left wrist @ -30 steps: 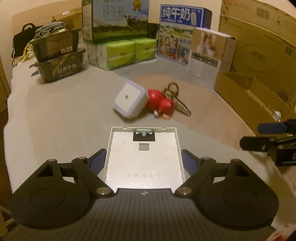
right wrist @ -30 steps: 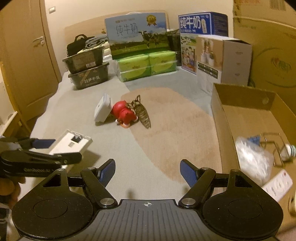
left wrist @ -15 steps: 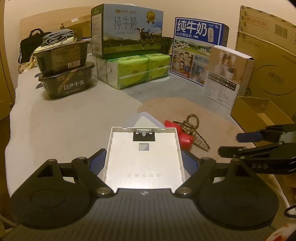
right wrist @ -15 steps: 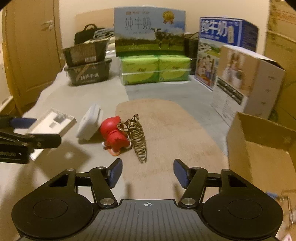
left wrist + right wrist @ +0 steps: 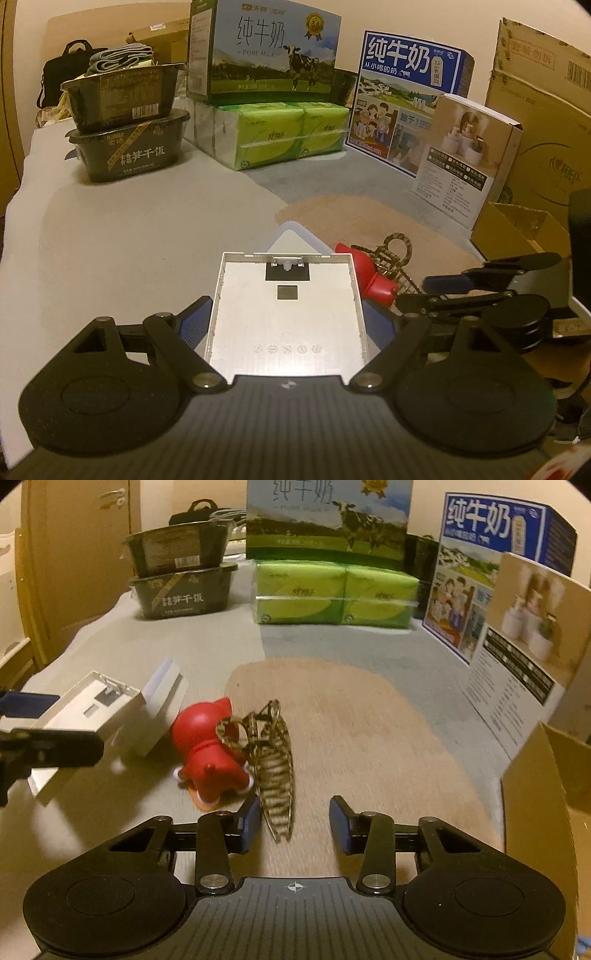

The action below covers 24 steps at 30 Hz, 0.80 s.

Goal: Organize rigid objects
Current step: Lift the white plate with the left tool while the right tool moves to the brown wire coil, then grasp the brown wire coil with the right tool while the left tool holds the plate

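Observation:
My left gripper (image 5: 288, 325) is shut on a flat white panel (image 5: 286, 310), held level above the bed cover. Just beyond the panel lie a white square box (image 5: 291, 240), a red toy figure (image 5: 369, 273) and a leopard-print hair claw (image 5: 395, 254). In the right wrist view my right gripper (image 5: 294, 823) hangs low over the claw (image 5: 273, 760). Its jaws are closing, the claw's near tip sits between them by the left pad (image 5: 249, 823), and the right pad is apart from it. The red toy (image 5: 207, 749) touches the claw on its left.
An open cardboard box (image 5: 546, 812) stands at the right. Along the back are stacked black food bowls (image 5: 181, 576), green tissue packs (image 5: 336, 594), milk cartons (image 5: 491, 554) and a white product box (image 5: 524, 642). A wooden door (image 5: 74, 554) is at the left.
My right gripper came forward and down over the hair claw, and its jaws narrowed. The left gripper carried the white panel closer to the white box and red toy.

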Tool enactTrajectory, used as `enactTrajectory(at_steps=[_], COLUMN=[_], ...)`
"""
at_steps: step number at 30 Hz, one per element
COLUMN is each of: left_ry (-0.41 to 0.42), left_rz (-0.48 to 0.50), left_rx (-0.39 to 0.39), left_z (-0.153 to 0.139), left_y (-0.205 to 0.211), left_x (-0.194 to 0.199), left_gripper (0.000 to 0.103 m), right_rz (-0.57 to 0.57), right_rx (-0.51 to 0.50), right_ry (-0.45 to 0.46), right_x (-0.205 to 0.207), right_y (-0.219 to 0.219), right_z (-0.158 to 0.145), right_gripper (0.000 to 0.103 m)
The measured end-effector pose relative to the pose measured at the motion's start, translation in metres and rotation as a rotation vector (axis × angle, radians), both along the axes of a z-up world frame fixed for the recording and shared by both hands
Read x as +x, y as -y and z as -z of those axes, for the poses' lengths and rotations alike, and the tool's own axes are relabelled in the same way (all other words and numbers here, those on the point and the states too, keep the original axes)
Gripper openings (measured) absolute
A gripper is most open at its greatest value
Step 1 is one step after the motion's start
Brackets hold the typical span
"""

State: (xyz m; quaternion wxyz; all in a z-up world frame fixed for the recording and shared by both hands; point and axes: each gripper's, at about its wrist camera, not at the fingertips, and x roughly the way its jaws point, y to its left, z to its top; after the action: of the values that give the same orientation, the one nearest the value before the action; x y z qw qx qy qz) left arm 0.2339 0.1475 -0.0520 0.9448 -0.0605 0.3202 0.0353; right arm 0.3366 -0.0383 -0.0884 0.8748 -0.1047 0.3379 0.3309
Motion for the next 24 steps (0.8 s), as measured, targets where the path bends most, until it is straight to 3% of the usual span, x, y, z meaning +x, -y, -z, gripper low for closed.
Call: enactTrajectory(at_steps=[2, 11, 12, 21, 24], left_ry=[0.001, 0.001, -0.002, -0.047, -0.061], left_rz=[0.000, -0.003, -0.001, 0.001, -0.006], left_rx=[-0.001, -0.018, -0.021, -0.058, -0.067], left_z=[0.000, -0.005, -0.006, 0.002, 0.007], left_y=[0.001, 0.009, 0.011, 0.032, 0.034], left_x=[-0.001, -0.024, -0.028, -0.082, -0.094], left_gripper=[0.084, 0.084, 0.084, 0.084, 0.084], right_rz=[-0.013, 0.099, 0.118, 0.177, 0.170], right_rx=[0.001, 0.029, 0.031, 0.042, 0.063], right_ry=[0.002, -0.076, -0.088, -0.108, -0.080], right_x=[0.000, -0.032, -0.041, -0.129, -0.146], right_y=[-0.003, 0.021, 0.027, 0.068, 0.074], right_z=[-0.001, -0.012, -0.013, -0.020, -0.021], right_gripper=[0.022, 0.015, 0.004, 0.004, 0.013])
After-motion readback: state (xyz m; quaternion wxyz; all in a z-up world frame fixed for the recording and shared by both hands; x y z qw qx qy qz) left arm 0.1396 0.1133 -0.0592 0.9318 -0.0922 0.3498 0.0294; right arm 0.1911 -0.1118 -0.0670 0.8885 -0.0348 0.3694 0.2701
